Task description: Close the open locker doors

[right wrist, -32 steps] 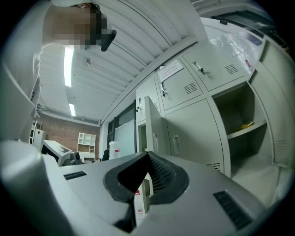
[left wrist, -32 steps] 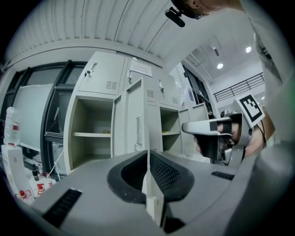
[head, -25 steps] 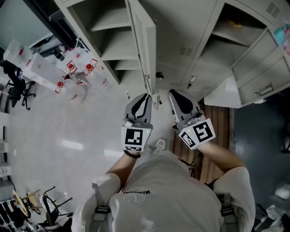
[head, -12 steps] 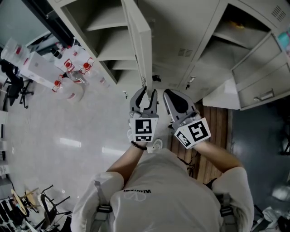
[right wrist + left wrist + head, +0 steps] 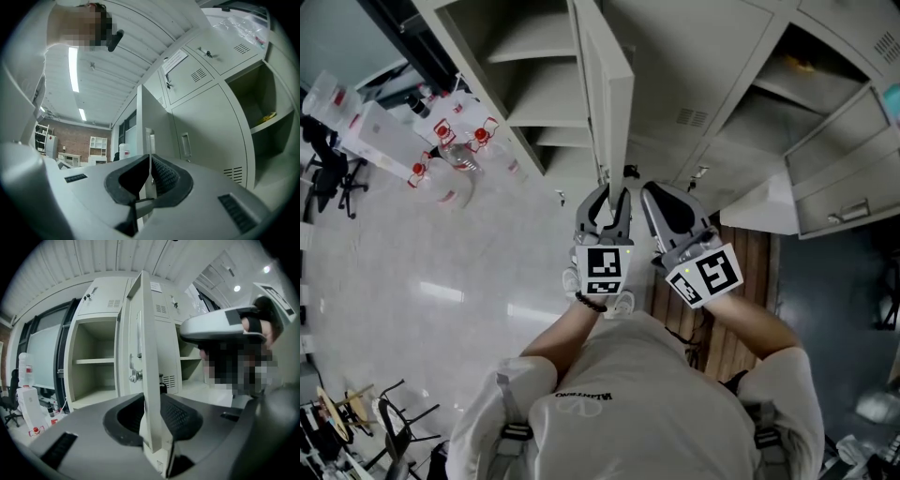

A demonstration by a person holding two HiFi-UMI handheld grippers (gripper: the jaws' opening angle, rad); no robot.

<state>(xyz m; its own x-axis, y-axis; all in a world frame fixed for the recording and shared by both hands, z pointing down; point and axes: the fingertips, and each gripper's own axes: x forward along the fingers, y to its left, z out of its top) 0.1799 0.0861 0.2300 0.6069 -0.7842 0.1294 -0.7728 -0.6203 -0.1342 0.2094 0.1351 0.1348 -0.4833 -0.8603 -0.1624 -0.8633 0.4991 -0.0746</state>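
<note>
A tall pale locker door [image 5: 605, 84] stands open, edge-on toward me, beside its open locker with shelves [image 5: 525, 84]. My left gripper [image 5: 605, 195] has the door's free edge [image 5: 147, 357] between its jaws; the jaws are closing and both pads [image 5: 180, 416] sit against the edge. My right gripper [image 5: 664, 204] hangs just to the right of it, pads together with nothing held, in front of closed locker fronts [image 5: 211, 136]. Further right another locker [image 5: 787, 84] is open, its door [image 5: 839, 178] swung out.
Bottles and white boxes [image 5: 450, 150] stand on the pale floor at the left, with an office chair [image 5: 337, 178] beyond them. A wooden slatted board [image 5: 750, 272] lies under the right-hand lockers. A small yellow thing [image 5: 806, 64] lies on the open right locker's shelf.
My left gripper has moved right to the open door's edge, and its jaws have opened and taken the edge between them. The right gripper has hardly moved.
</note>
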